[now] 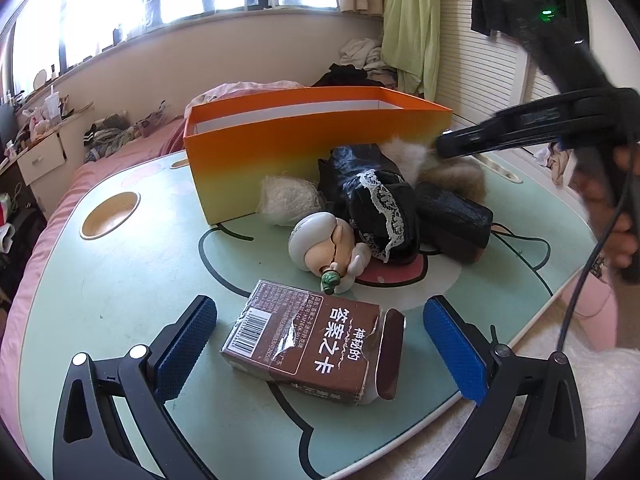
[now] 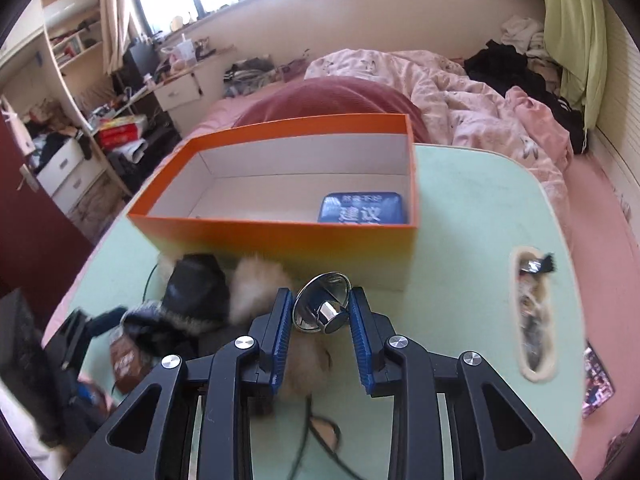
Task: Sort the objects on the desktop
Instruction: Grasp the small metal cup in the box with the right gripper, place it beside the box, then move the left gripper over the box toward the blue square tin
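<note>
Currently the right gripper (image 2: 323, 316) is closed on a shiny metal funnel-shaped piece (image 2: 322, 306); both blue pads press its sides, and it hangs above the table just short of the orange box (image 2: 276, 236), which lies at 12 o'clock from the jaws. The left gripper (image 1: 320, 336) stands wide open and holds nothing; the brown card box (image 1: 316, 340) lies flat on the table between its fingers, touched by neither pad.

Progress, judged from the contents of the orange box: one item only, a blue tin (image 2: 366, 208), rests in the near right corner of its floor; the rest of the floor appears bare. Sorting is therefore at an early stage.

Remaining items on the green table (image 1: 120, 280), seen from the left wrist view:
- figurine with a white head (image 1: 326, 244), at 12 o'clock from the card box;
- black lace-trimmed bundle (image 1: 372, 204), at 1 o'clock;
- pale woven ball (image 1: 288, 200), touching the box wall;
- fur piece (image 1: 460, 168), under the right gripper.

A slot in the tabletop (image 2: 534, 312), at 3 o'clock from the right gripper, holds small clutter too blurred to identify.
</note>
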Demonstrator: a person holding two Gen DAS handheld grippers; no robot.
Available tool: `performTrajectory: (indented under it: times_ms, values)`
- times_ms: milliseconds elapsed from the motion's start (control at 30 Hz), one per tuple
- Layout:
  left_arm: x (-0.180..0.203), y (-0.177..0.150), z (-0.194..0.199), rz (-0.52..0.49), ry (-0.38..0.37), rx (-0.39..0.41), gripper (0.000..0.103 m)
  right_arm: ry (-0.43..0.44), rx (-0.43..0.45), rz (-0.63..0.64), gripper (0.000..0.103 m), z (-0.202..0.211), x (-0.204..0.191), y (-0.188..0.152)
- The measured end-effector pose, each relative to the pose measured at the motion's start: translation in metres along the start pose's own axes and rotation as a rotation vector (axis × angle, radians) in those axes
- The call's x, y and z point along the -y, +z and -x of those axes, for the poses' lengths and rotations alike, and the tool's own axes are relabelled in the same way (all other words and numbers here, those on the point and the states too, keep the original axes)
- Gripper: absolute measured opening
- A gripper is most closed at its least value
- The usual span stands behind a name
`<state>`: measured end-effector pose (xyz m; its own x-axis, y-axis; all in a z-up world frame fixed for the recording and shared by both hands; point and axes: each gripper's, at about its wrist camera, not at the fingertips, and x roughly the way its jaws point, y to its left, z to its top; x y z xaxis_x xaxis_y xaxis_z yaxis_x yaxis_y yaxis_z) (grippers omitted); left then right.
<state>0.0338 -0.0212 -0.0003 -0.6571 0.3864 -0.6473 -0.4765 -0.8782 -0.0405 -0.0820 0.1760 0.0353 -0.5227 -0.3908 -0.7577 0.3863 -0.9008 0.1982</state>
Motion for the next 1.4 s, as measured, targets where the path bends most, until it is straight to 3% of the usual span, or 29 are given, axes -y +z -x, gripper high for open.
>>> performTrajectory:
  times_ms: [100,167,233,333,433,500,533,567,1100,1267,1333,1400]
  values:
    - [0.0,-0.002,0.0,0.004,-0.003,-0.002,0.103,0.011,0.037,0.022,0.031,-0.014,-0.01,0.004]
    - [0.0,-0.002,0.0,0.004,-0.004,-0.004,0.103,0.003,0.083,0.023,0.047,-0.009,-0.011,-0.002]
    - [0.001,-0.001,-0.001,0.004,-0.004,-0.004,0.103,0.019,0.152,0.025,0.073,0.003,-0.01,-0.016]
    - [0.001,-0.001,-0.001,0.001,-0.007,-0.004,0.103,-0.041,0.222,0.077,0.081,0.028,-0.015,-0.046]
    - [0.003,-0.001,-0.002,-0.004,-0.012,-0.006,0.103,-0.062,0.19,0.111,0.089,0.028,-0.015,-0.071]
    - [0.003,-0.001,-0.002,-0.004,-0.011,-0.007,0.103,-0.018,0.131,0.111,0.1,0.015,-0.014,-0.085]
    - [0.004,0.0,-0.003,-0.006,-0.008,-0.01,0.103,-0.068,0.149,0.159,0.102,0.011,-0.019,-0.09]
    - [0.004,0.0,-0.003,-0.007,-0.006,-0.008,0.103,-0.138,0.174,0.189,0.102,0.007,-0.024,-0.094]
    - [-0.003,0.004,0.011,0.012,-0.001,0.007,0.103,-0.122,0.183,0.17,0.103,0.003,-0.018,-0.09]
    - [-0.019,0.037,0.05,0.145,-0.1,0.099,0.103,-0.122,0.186,0.169,0.103,0.003,-0.016,-0.091]
    - [-0.029,0.06,0.054,0.235,-0.105,0.129,0.103,-0.122,0.185,0.17,0.103,0.003,-0.017,-0.092]
    - [-0.031,0.079,0.048,0.263,-0.086,0.127,0.103,-0.123,0.186,0.17,0.103,0.003,-0.022,-0.095]
